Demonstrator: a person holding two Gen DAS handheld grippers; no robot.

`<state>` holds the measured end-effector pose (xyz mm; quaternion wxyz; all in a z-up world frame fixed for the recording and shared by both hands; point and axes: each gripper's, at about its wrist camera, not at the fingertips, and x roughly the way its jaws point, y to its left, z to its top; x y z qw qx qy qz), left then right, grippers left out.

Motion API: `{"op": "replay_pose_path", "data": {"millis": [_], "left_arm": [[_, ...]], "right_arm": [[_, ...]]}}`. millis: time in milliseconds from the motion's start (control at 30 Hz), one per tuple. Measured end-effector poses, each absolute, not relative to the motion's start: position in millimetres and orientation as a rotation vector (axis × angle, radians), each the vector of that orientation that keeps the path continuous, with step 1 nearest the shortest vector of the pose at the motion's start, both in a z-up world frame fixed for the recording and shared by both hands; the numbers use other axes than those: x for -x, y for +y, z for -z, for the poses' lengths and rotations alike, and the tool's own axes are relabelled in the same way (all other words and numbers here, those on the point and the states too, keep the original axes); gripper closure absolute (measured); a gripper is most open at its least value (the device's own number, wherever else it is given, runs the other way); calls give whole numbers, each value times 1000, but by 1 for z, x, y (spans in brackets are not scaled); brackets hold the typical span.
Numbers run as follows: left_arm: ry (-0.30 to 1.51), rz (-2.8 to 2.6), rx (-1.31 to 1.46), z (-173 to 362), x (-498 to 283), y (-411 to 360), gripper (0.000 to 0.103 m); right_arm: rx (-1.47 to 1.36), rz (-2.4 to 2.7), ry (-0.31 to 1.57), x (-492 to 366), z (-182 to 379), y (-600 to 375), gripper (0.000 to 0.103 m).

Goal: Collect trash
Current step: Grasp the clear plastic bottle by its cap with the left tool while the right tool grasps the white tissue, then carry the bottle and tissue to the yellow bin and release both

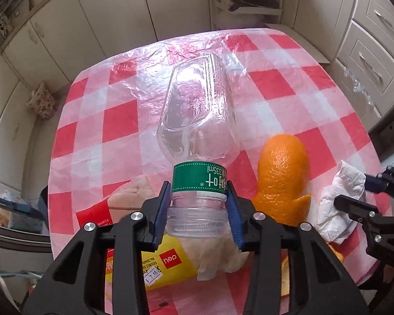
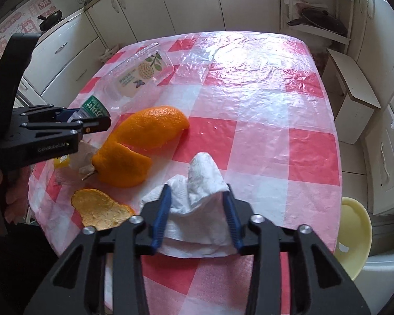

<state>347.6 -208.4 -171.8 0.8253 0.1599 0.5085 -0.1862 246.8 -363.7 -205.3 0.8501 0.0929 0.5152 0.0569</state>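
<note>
Gripping: left hand-held gripper [image 1: 198,210] bottle [image 1: 197,120], right hand-held gripper [image 2: 198,218] tissue [image 2: 197,199].

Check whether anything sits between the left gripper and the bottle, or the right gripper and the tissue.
Nothing does. The left gripper is shut directly on the clear bottle at its neck, and the right gripper is shut on the white tissue. The orange peel lies beside both, not between.

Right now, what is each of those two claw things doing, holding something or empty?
Left gripper: closed on the neck of the clear plastic bottle.
Right gripper: closed on the crumpled white paper towel.
</note>
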Motion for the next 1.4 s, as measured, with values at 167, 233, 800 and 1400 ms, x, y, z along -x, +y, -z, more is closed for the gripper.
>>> {"op": "replay_pose_path", "data": {"millis": [167,233,800,1400], "left_arm": [[1091,414,-260,165,-349,-195,65],[1080,422,-224,159,-348,-190,65],[1139,377,-113,167,-357,-176,64],[1109,320,-121,175,-360,-186,66]], "right_arm": [[-213,-128,1045,-245,196,-368,87],[-235,-131,1027,-244,190,-370,88],[-325,-129,970,-242,179,-386,88],[-340,-126,960,-237,177,-395,87]]}}
